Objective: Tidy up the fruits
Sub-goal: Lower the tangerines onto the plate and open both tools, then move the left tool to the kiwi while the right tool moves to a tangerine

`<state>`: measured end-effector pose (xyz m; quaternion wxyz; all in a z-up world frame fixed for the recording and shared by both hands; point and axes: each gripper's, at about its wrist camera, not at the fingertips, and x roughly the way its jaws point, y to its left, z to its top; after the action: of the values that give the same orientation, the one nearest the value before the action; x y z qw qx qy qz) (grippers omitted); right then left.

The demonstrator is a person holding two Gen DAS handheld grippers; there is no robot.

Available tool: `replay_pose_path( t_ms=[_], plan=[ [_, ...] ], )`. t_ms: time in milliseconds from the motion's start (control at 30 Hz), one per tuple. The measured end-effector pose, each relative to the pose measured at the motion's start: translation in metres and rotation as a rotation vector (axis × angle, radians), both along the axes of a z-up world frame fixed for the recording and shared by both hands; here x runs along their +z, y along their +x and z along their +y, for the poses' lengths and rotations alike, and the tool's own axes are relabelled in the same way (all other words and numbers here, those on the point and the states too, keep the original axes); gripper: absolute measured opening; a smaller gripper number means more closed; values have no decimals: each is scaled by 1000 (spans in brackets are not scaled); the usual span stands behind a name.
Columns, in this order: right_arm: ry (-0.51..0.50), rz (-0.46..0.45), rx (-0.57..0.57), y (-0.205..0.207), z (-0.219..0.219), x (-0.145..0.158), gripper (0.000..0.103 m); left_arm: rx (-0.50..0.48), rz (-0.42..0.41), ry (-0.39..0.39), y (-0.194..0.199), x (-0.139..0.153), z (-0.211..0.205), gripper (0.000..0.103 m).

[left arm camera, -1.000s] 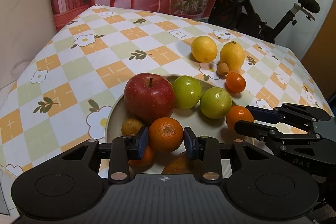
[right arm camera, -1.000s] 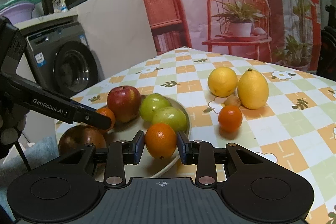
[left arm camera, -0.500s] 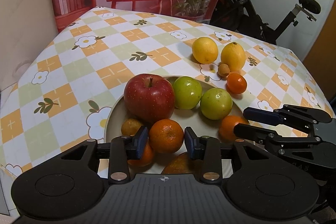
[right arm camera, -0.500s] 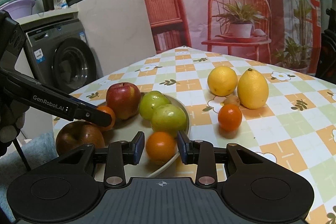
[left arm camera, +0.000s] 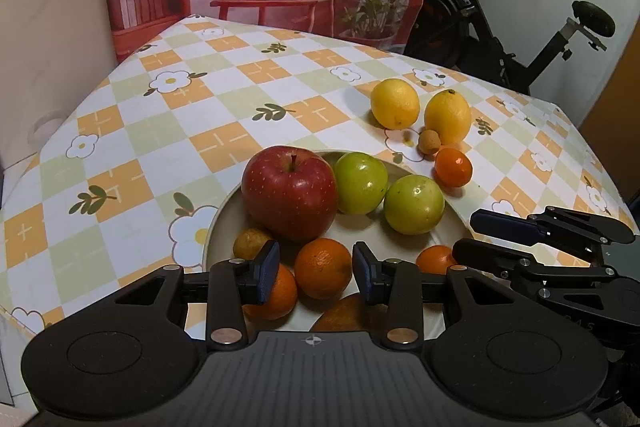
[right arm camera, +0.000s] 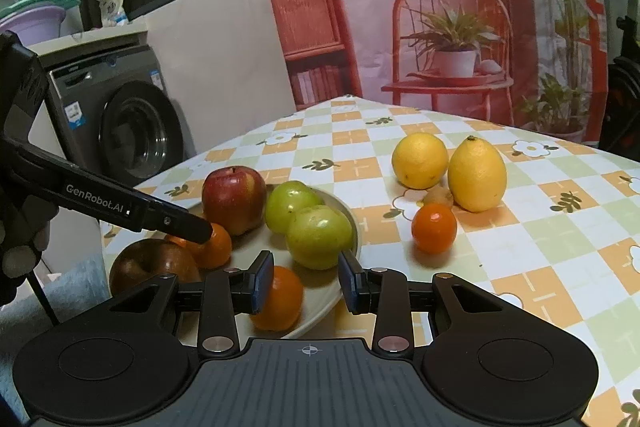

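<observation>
A checkered tablecloth (left arm camera: 224, 115) fills the frame; at lower centre we see the plate (right arm camera: 348, 215) holding an orange (right arm camera: 280, 297). Above it our right gripper (right arm camera: 306, 281) is spread, as is our left gripper (left arm camera: 316, 271), flanking another orange (left arm camera: 323, 268).

Both wrist cameras sat low and close over the plate (left arm camera: 212, 227), left facing across it, right from its side; both shared the 2 lemons (right arm camera: 476, 175).

table (left arm camera: 132, 155) checkered cloth | on it: plate (left arm camera: 216, 227), lemons (left arm camera: 395, 103), tangerine (left arm camera: 453, 167)
</observation>
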<state>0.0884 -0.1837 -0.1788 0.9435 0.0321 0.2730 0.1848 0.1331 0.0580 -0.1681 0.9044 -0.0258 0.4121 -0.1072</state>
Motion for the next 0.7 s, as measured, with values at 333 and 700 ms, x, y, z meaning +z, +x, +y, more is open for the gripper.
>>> replay_pose_path(
  t_ms=[333,700],
  plan=[
    [60,-23,-54,-3,-11,6,32,9,-55,-22,-5,9,1,42],
    [41,-67,-152,7,-38,14,32,32,-135,-18,0,29,-3,42]
  ],
)
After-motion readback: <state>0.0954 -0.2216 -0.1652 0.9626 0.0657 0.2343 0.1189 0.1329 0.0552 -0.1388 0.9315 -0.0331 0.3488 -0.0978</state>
